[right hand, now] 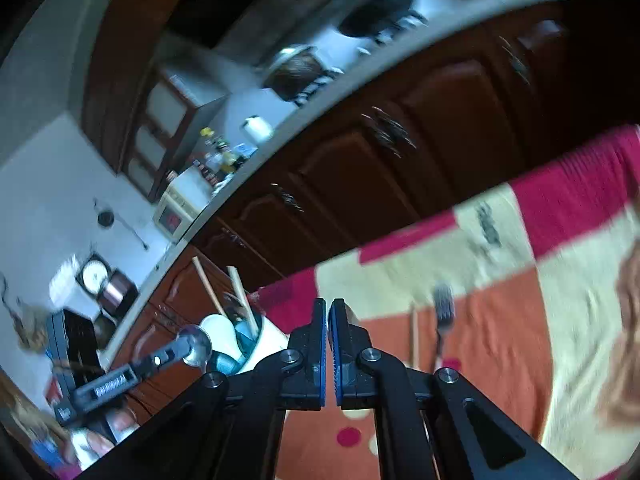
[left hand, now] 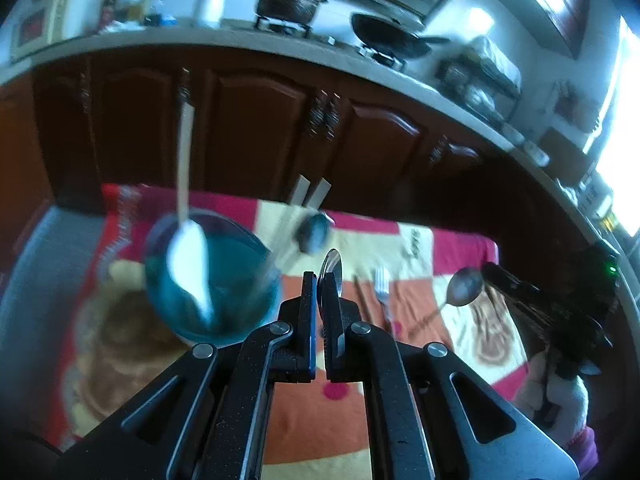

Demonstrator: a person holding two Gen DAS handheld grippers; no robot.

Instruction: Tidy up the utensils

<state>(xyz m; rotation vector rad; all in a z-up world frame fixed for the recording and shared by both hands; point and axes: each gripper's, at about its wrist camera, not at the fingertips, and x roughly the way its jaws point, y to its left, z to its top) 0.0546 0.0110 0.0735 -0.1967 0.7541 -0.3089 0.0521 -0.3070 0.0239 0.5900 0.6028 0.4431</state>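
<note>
Left wrist view: the left hand-held gripper (left hand: pixel 320 280) is clenched on a spoon (left hand: pixel 333 264), whose bowl stands up past the pads, its long axis running along the fingers. The blue cup (left hand: pixel 256 304), the likely home for the utensils, stands just left of and beyond the fingertips, near enough that the spoon needs only a short carry left and a tip-over. A white ladle (left hand: pixel 188 256) already leans in the cup, and two wooden sticks (left hand: pixel 310 192) and a dark spoon (left hand: pixel 314 234) crowd its right rim, the side the spoon would enter by. A fork (left hand: pixel 383 286) and a chopstick (left hand: pixel 362 298) lie on the patterned cloth (left hand: pixel 320 420) of the tabletop, just right of the gripper, both pointing away from it. At far right is the right hand-held gripper (left hand: pixel 490 272), with a second spoon (left hand: pixel 466 286) at its tips; whether it pinches that spoon I cannot tell.

Right wrist view: the right hand-held gripper (right hand: pixel 328 308) is clenched, with nothing plainly between the pads. The fork (right hand: pixel 443 308) and chopstick (right hand: pixel 414 336) lie ahead to its right, blurred. The cup (right hand: pixel 224 360) is to its left, with the left hand-held gripper (right hand: pixel 176 350) and its spoon (right hand: pixel 196 346) right beside the cup, so the left hand is the nearer.
</note>
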